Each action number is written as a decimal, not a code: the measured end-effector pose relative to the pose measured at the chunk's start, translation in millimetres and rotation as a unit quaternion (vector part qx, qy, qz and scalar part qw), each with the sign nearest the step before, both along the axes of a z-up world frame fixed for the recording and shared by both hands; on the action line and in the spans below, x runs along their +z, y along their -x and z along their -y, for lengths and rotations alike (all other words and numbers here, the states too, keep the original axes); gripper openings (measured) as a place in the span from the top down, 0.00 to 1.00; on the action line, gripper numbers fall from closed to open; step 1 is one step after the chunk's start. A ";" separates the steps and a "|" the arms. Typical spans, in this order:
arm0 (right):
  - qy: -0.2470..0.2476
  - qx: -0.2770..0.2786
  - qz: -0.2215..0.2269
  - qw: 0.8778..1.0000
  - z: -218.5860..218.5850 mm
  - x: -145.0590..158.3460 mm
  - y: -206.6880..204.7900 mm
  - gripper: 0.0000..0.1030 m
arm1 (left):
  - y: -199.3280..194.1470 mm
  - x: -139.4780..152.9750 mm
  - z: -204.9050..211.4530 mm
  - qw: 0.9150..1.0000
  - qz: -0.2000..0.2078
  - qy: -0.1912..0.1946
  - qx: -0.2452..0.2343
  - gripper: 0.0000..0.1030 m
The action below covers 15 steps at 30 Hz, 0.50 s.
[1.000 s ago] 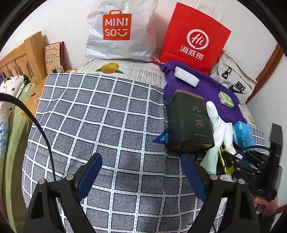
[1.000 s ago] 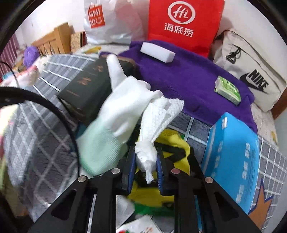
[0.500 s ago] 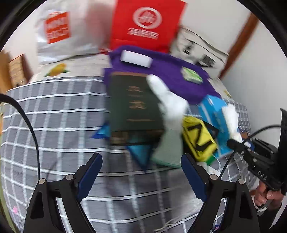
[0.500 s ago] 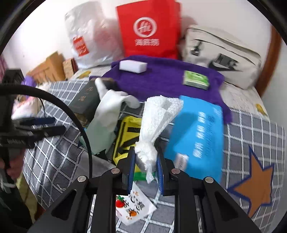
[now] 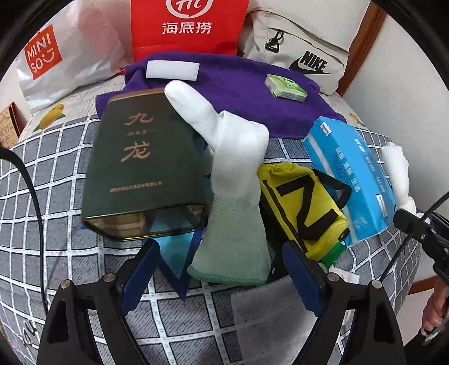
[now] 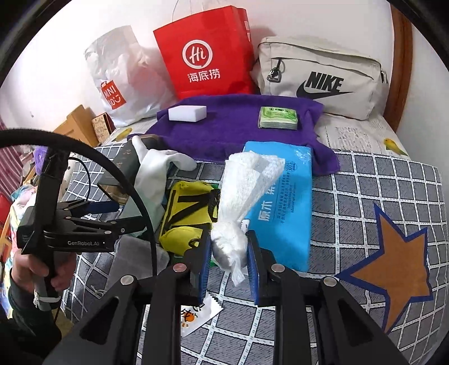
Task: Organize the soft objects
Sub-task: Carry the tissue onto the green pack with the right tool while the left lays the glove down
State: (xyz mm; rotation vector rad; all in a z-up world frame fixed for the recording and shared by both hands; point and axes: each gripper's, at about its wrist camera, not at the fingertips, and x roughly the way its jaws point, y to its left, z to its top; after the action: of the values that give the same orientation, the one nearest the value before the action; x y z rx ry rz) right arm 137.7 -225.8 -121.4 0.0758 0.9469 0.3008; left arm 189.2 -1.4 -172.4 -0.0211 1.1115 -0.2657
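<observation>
A bed carries everything, spread with a grey checked quilt [image 6: 378, 179] bearing an orange star [image 6: 393, 266]. On the quilt lie a purple towel [image 6: 238, 132], a blue tissue pack [image 6: 283, 202], a yellow pouch [image 6: 188, 213], a white glove [image 5: 235, 168] and a dark green box [image 5: 143, 165].

3 bags [image 6: 204, 53], 1 glove [image 5: 233, 179], 1 purple towel [image 6: 233, 132], 1 sponge [image 6: 187, 113], 2 tissue packs [image 6: 283, 202].

Wall [image 6: 322, 19]: white, plain | bed [image 6: 378, 179]: grey checked cover | headboard [image 6: 398, 70]: wood, at right | light: even
</observation>
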 end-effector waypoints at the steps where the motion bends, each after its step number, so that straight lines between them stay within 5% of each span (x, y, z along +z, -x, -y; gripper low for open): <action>1: -0.002 -0.002 -0.002 1.000 1.4 -2.0 -0.6 0.76 | -0.7 -1.7 0.5 1.000 0.001 -0.003 0.002 0.16; 7: -0.019 -0.007 -0.007 1.000 6.4 -8.4 3.0 0.76 | -5.2 -12.6 3.0 1.000 -0.008 0.006 0.009 0.44; 11: -0.020 -0.009 -0.008 1.000 8.0 -6.9 7.7 0.76 | -2.6 -11.3 6.7 1.000 -0.005 0.008 -0.012 0.76; 15: -0.019 -0.012 -0.010 1.000 8.0 -4.9 7.2 0.76 | 2.1 -3.4 3.7 0.999 0.000 0.026 -0.019 0.85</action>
State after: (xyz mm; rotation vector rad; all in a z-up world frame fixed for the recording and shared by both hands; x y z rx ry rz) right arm 130.5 -233.8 -126.2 0.1244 0.9601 0.2962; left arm 187.1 -5.0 -175.8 -0.0457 1.1056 -0.3295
